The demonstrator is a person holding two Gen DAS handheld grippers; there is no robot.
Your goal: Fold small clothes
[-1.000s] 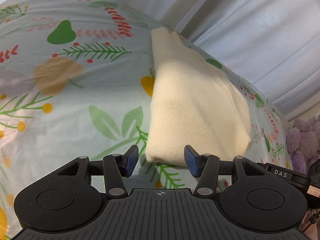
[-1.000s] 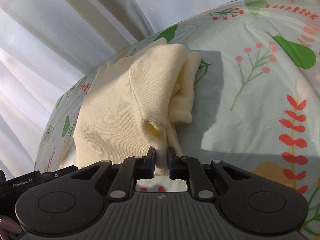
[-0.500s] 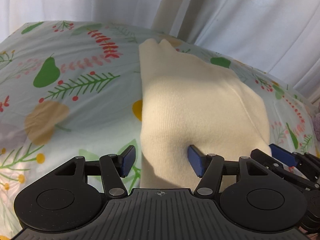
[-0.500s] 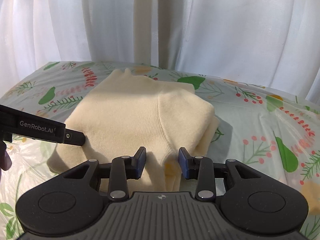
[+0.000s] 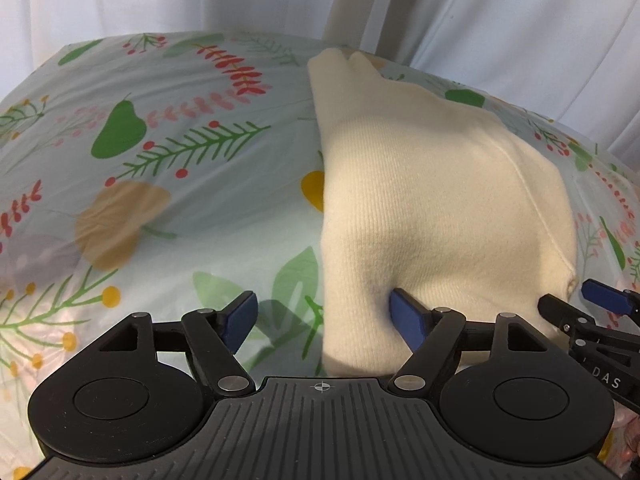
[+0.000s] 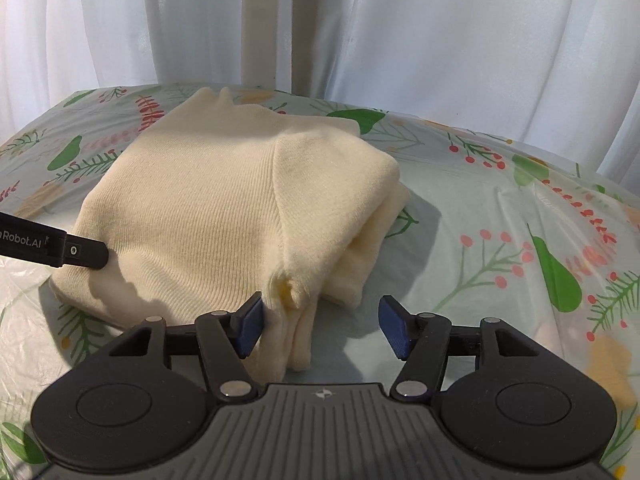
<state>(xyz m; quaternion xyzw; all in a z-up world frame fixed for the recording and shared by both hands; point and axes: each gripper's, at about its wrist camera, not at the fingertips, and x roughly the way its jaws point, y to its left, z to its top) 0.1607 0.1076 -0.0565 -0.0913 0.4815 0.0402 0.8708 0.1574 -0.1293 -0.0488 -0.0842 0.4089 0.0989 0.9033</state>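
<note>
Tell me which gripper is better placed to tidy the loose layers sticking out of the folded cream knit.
Right, probably. The right gripper, jaws opening, straddles the loose layers of the cream knit; the left gripper sits at the tidy folded corner.

White sheer curtains (image 6: 440,40) hang in soft folds across the upper frame, daylight glowing through them, behind a bed covered by a pale sheet (image 5: 180,200) printed with leaves, pears and berries.
</note>
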